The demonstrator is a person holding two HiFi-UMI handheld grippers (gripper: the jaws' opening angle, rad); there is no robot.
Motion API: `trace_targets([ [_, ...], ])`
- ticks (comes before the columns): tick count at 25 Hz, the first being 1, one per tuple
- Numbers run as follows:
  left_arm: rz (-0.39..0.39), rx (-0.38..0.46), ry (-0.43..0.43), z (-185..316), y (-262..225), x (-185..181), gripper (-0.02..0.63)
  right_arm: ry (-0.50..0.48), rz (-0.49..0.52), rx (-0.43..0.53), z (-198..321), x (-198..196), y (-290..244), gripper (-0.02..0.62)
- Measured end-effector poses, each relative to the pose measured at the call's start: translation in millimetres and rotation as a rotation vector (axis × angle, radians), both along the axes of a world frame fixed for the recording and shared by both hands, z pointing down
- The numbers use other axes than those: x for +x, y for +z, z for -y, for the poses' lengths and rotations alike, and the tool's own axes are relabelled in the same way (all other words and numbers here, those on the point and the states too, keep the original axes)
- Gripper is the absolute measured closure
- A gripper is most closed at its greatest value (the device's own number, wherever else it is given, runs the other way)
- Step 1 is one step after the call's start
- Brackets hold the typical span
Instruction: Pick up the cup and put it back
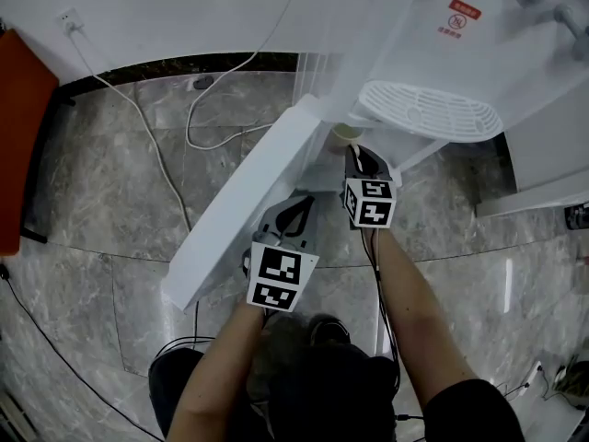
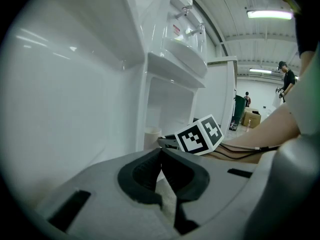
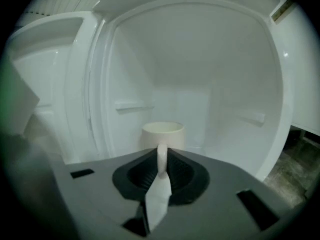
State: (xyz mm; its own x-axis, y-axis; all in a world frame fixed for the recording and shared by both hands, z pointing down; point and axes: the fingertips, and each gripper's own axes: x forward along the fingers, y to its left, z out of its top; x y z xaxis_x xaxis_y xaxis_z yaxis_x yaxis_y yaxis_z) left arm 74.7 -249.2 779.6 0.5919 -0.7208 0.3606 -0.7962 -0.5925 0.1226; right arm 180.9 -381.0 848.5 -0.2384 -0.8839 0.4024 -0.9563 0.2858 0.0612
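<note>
One big white water dispenser (image 1: 405, 35) is the anchor here, and everything happens in the storage compartment under its taps. The compartment door (image 1: 248, 201) hangs swung wide open to the dispenser's left side in the head view, which is what leaves room to reach in.

The left gripper (image 1: 293, 212) sits low, out in front of the dispenser just beside that open door. Its jaws are pressed together with nothing between them. My guess is it's just parked there, out of the way.

The right gripper (image 1: 361, 159) is pushed into the mouth of the compartment, and its jaws are pinched on the handle (image 3: 162, 159) of the cream cup (image 3: 162, 134). The cup stands upright on the compartment floor, inside the dispenser and well back from the door edge. Grabbing the thin handle makes sense: the body looks too wide for these jaws. Looks like the grip is set and the lift hasn't started.
</note>
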Motion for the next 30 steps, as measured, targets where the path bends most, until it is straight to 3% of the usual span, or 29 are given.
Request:
trace_targets([
  [16, -0.029, 0.056, 0.091, -25.8, -43.9, 2.2, 0.595, 0.012, 0.012, 0.064, -70.3, 8.4, -67.8, 0.554],
  [22, -0.059, 0.093, 0.118, -36.2, -80.6, 5.5, 0.595, -0.001, 0.022, 0.076, -108.5, 7.1, -109.1, 0.554],
  [30, -0.035, 0.172, 0.143, -55.6, -142.0, 7.0, 0.596, 0.010, 0.082, 0.077, -151.2, 2.8, -175.5, 0.554],
])
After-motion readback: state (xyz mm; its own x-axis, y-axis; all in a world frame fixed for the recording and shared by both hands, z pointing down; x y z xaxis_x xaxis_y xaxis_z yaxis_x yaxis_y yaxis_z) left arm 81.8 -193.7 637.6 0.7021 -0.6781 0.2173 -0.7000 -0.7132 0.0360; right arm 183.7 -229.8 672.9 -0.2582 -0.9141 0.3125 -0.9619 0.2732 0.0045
